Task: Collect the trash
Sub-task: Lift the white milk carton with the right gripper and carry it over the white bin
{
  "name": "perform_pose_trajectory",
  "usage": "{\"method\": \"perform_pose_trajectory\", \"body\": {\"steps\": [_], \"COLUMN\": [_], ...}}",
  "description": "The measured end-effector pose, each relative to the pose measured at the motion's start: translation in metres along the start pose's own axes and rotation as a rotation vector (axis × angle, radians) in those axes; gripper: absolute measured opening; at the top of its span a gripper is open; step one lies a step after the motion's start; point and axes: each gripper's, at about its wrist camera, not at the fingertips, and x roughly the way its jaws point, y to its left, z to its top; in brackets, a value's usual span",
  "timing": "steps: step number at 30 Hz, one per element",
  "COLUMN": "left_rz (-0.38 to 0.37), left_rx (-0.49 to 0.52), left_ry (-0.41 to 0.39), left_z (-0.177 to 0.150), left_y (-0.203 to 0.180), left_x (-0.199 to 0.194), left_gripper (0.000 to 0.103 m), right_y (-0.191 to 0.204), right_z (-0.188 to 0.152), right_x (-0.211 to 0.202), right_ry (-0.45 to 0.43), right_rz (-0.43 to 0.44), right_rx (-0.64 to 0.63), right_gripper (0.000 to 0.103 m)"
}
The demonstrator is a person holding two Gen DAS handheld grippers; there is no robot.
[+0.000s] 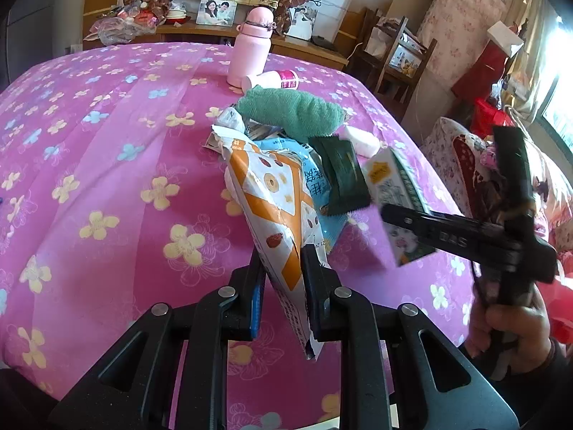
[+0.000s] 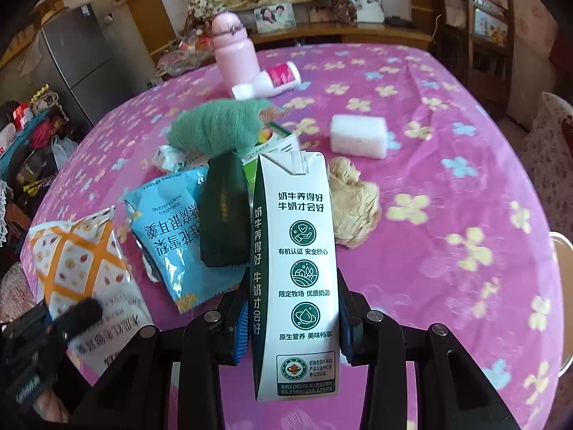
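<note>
My left gripper [image 1: 283, 261] is shut on an orange-and-white snack wrapper [image 1: 275, 193], which hangs above the pink flowered tablecloth [image 1: 107, 143]. My right gripper [image 2: 293, 286] is shut on a white-and-green milk carton [image 2: 297, 233], its blue pads pressing both sides. In the left wrist view the carton [image 1: 394, 182] sits at the right, with a black finger of the right gripper across it and a hand below. On the cloth lie a blue snack packet [image 2: 168, 229], a dark green sachet [image 2: 224, 215] and a crumpled beige tissue [image 2: 354, 204].
A green towel [image 2: 215, 129] lies over a small box behind the pile. Farther back are a white sponge block [image 2: 358, 136], a pink bottle [image 2: 234, 50] standing and a white bottle [image 2: 272, 79] on its side. Chairs and a cluttered sideboard stand beyond the table.
</note>
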Motion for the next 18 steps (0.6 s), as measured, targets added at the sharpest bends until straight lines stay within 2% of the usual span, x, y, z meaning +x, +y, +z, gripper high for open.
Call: {"method": "perform_pose_trajectory", "body": {"steps": [6,18], "left_rz": [0.002,0.009], "left_rx": [0.018,-0.008], "left_ry": [-0.008,-0.007], "left_z": [-0.001,-0.001], "left_y": [-0.004,0.005], "left_x": [0.0,0.002], "left_gripper": [0.018,0.017], "right_y": [-0.017,-0.033], "right_z": [-0.012,-0.031], "right_x": [-0.027,-0.018], "right_ry": [-0.024,0.07], "right_rz": [-0.041,-0.087], "right_rx": [0.009,-0.008], "right_gripper": [0.037,0.037]}}
